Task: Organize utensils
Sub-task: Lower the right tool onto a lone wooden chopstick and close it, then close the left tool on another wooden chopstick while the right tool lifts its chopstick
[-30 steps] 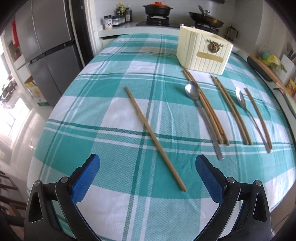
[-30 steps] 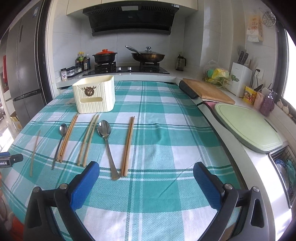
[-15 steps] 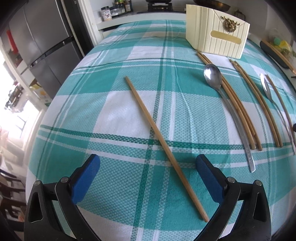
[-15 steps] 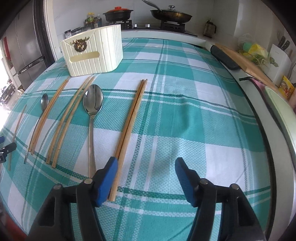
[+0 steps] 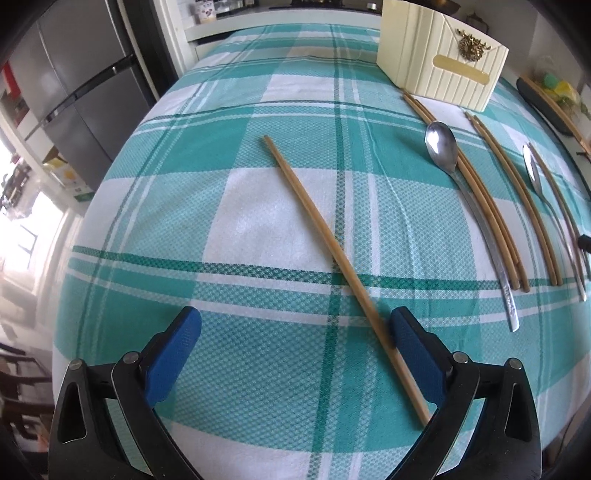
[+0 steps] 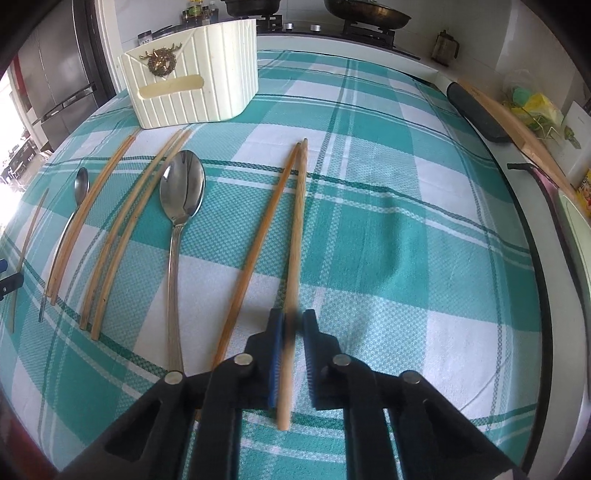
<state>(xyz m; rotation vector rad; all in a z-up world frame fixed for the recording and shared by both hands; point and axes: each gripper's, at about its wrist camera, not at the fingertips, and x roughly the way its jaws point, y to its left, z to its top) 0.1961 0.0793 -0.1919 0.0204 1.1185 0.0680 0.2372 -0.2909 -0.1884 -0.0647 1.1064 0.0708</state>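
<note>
On the teal plaid tablecloth lies a single wooden chopstick (image 5: pixel 325 240); my left gripper (image 5: pixel 295 328) is open around its near end, which runs beside the right finger. My right gripper (image 6: pixel 291 325) is shut on one chopstick (image 6: pixel 295 236) of a pair; its mate (image 6: pixel 258 240) lies just left on the cloth. A large spoon (image 6: pixel 177 221), a small spoon (image 6: pixel 79 188) and more chopstick pairs (image 6: pixel 125 229) lie to the left. A cream utensil holder (image 6: pixel 195 70) stands at the back; it also shows in the left wrist view (image 5: pixel 439 59).
A fridge (image 5: pixel 70 85) stands left of the table. A stove with pans (image 6: pixel 365 16) is behind. A cutting board (image 6: pixel 517 122) lies on the counter at the right, beyond the table edge.
Both grippers moved forward and down toward the table. The right gripper closed from open onto a chopstick of the right-hand pair. The left gripper stayed open, now straddling the single chopstick's end.
</note>
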